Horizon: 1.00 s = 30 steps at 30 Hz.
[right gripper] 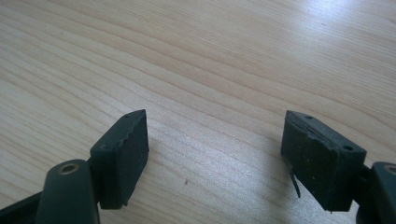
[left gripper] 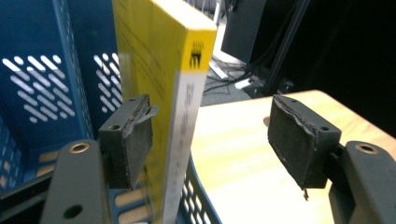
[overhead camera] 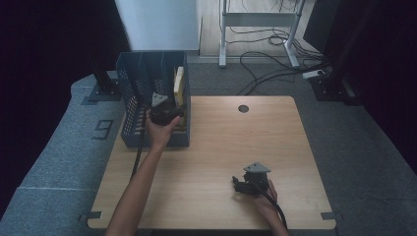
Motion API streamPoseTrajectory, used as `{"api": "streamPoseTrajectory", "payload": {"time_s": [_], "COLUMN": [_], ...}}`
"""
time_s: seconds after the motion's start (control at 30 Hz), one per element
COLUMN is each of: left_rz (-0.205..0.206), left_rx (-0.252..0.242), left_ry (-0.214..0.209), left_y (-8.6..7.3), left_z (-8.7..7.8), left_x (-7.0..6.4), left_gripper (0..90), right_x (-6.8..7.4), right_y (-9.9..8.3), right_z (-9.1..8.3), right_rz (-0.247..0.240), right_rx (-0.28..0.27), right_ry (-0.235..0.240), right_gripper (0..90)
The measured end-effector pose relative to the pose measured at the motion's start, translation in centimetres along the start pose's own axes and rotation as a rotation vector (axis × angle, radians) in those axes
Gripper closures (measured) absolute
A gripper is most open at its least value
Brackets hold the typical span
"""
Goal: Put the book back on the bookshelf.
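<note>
A yellow book [left gripper: 154, 70] with a white spine stands upright in the blue perforated basket [left gripper: 42, 79], against its right wall. In the high view the book [overhead camera: 179, 84] leans at the basket's [overhead camera: 129, 83] right side. My left gripper [left gripper: 210, 140] is open, and the book's spine edge sits between its jaws, close to the left pad [left gripper: 137, 140] and apart from the right one. From above, the left gripper [overhead camera: 166, 112] hovers over the basket's near right corner. My right gripper [right gripper: 215, 158] is open above bare wood; it rests low on the table [overhead camera: 252, 181] at the front right.
The basket stands on the wooden table's [overhead camera: 216, 147] far left corner. A round cable hole [overhead camera: 243, 108] lies near the far edge. Beyond the table, cables [overhead camera: 275, 59] and a desk frame [overhead camera: 258, 22] stand on the floor.
</note>
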<state>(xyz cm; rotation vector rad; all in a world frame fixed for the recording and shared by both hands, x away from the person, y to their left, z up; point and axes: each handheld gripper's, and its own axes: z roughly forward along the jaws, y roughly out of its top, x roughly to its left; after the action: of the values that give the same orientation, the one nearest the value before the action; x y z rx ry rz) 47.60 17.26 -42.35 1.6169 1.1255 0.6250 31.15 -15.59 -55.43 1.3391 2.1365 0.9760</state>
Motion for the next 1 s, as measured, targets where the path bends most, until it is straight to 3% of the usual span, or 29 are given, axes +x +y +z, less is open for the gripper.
{"api": "streamPoseTrajectory", "payload": {"time_s": [0.17, 0.27, 0.63, 0.8, 1.0], "left_rz": [-0.005, 0.023, 0.036, 0.061, 0.080], "left_rx": [0.007, 0.024, 0.043, 0.040, 0.060], "left_ry": [-0.023, -0.038, -0.127, -0.141, -0.188], "left_y": [-0.9, -1.6, -3.5, -4.5, -6.2], "left_z": [-1.2, -2.0, -5.2, -7.4, -9.9], "left_x": [-0.1, -0.4, -1.0, -1.7, -2.5], "left_gripper": [31.5, 31.5, 32.0, 32.9, 33.4], "right_x": [0.0, 0.0, 0.0, 0.0, 0.0], "right_y": [0.0, 0.0, 0.0, 0.0, 0.0], "right_z": [0.0, 0.0, 0.0, 0.0, 0.0], "right_rz": [0.002, 0.001, 0.001, 0.000, 0.001], "right_rx": [0.001, 0.000, 0.001, 0.000, 0.000], "right_ry": [-0.001, -0.003, -0.002, -0.002, -0.002], "right_gripper": [22.5, 22.6, 22.8, 22.9, 22.9]}}
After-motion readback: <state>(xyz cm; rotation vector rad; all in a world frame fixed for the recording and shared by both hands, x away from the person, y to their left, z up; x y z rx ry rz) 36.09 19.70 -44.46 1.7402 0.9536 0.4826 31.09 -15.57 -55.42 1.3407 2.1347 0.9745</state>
